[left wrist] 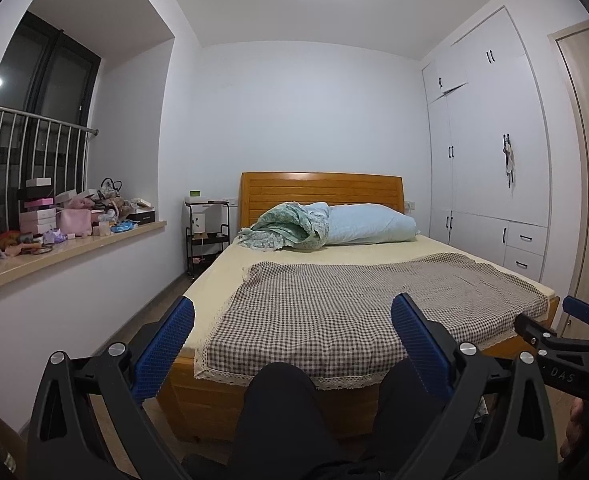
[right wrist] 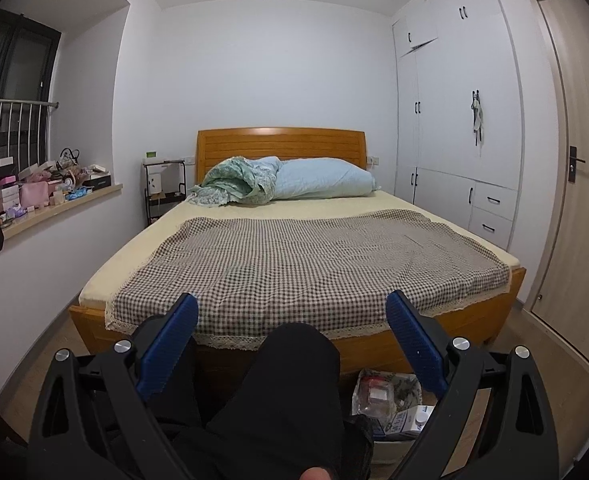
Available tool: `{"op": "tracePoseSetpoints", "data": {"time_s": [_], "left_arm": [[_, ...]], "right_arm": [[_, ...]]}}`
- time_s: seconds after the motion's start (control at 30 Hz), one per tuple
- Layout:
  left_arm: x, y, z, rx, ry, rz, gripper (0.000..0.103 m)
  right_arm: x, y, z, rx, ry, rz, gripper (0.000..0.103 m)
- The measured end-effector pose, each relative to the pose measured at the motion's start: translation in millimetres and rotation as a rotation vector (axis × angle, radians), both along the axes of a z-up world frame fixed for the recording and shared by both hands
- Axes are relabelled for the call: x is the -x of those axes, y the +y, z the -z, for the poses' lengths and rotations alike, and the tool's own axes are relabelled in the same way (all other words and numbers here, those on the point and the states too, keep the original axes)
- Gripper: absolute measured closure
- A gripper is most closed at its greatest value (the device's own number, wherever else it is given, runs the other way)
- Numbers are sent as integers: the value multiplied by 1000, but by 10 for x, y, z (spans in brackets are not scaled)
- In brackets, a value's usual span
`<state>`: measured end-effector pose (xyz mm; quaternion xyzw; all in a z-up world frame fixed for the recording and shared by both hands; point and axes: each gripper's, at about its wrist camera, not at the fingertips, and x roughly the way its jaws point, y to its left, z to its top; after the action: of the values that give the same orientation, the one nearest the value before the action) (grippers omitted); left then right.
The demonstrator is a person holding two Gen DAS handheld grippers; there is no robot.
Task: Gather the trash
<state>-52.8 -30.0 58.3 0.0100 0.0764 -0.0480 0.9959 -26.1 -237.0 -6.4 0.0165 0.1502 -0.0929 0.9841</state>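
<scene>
While both my left tongs (left wrist: 292, 322) and right tongs (right wrist: 291, 320) sit spread and empty, the trash (right wrist: 390, 404), wrappers and a carton, lies on the floor by my knee (right wrist: 294, 360); reaching blind, I might knock it under the bed (right wrist: 434, 320).

Glossy wooden headboard (right wrist: 280, 144); matt checked cloth blanket (right wrist: 306, 260).

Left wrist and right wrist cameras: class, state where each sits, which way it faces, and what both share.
Left wrist: on the left gripper, facing the bed; open jaws, a knee, the right gripper at the right edge.
Right wrist: on the right gripper, facing the bed; open jaws, knee, trash on the floor.
Shared: bed, wardrobe, cluttered windowsill.
</scene>
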Motion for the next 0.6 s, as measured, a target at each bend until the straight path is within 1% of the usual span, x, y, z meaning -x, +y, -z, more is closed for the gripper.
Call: {"op": "tracePoseSetpoints", "data": {"time_s": [0.6], "left_arm": [[-22,6,15,-2,3,5,7]], "right_arm": [[16,-30,-24,4,-2,-5,12]]}}
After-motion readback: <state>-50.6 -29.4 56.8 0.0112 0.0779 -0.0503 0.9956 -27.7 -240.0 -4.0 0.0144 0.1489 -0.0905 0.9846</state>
